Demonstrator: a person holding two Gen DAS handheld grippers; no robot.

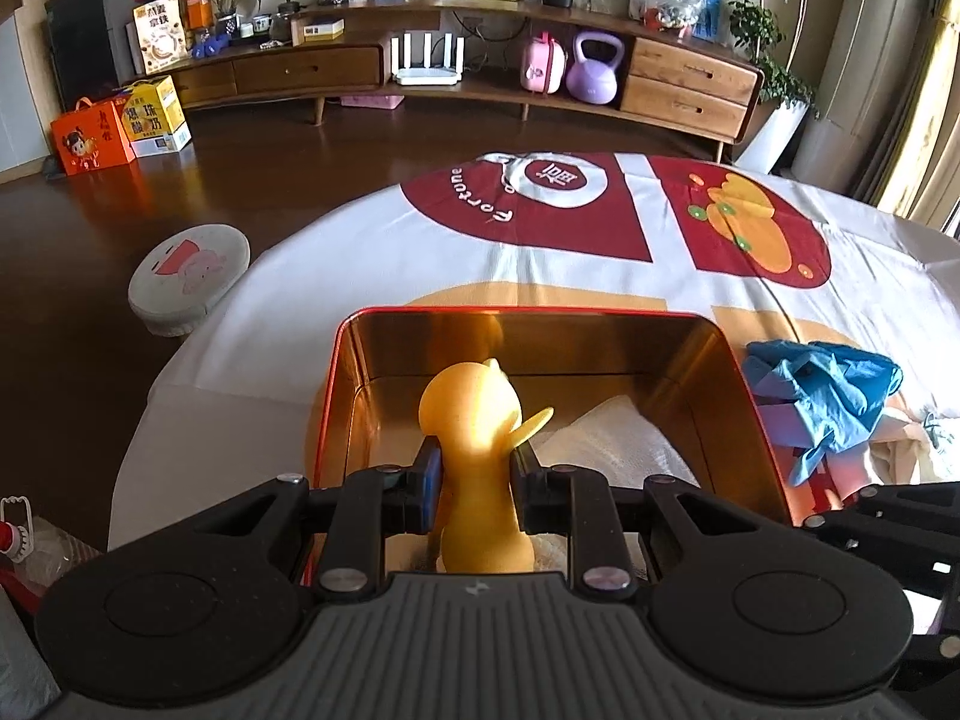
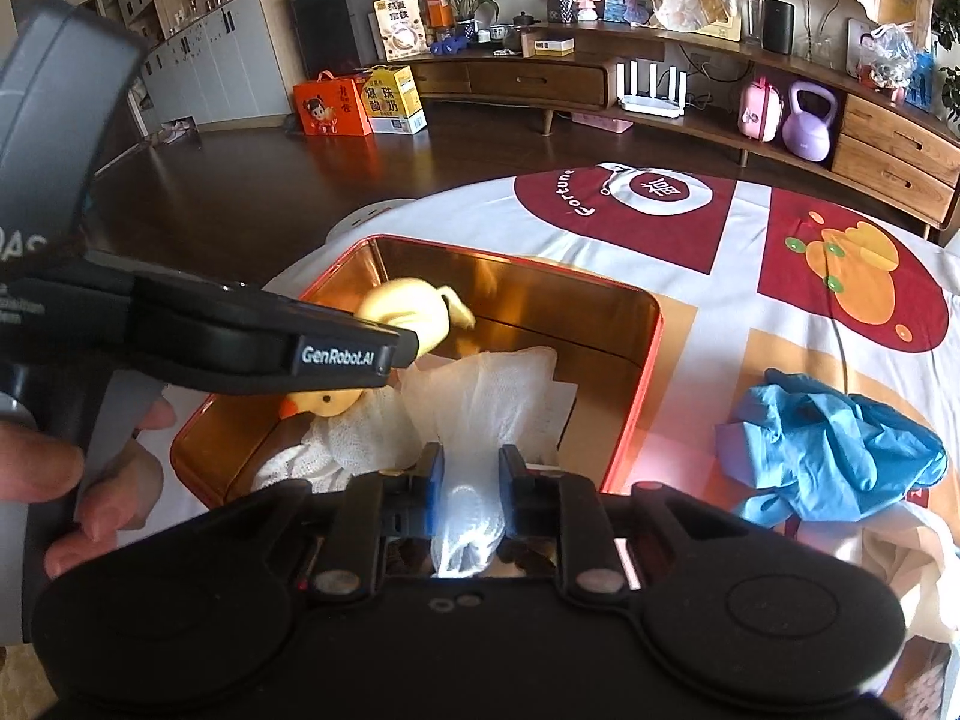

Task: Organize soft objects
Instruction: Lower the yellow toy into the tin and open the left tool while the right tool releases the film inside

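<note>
From the left wrist, the left gripper (image 1: 474, 474) is seen clamped on a yellow rubber duck (image 1: 474, 420) held inside the red tin (image 1: 750, 420); release is judged next.

From the right wrist, the right gripper (image 2: 471, 480) is closed around a white cloth (image 2: 480, 396) in the tin. Blue gloves (image 2: 834, 444) wait at three o'clock, with open tablecloth (image 2: 420, 216) beyond the rim at twelve.

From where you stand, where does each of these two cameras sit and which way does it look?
Left wrist: sits on the left gripper, looking down along its fingers into the tin; the gripper grips a yellow duck.
Right wrist: sits on the right gripper, looking down into the tin; white cloth lies between its fingers; a hand and the left gripper show.
Shared: tin, duck, cloth, blue gloves.
</note>
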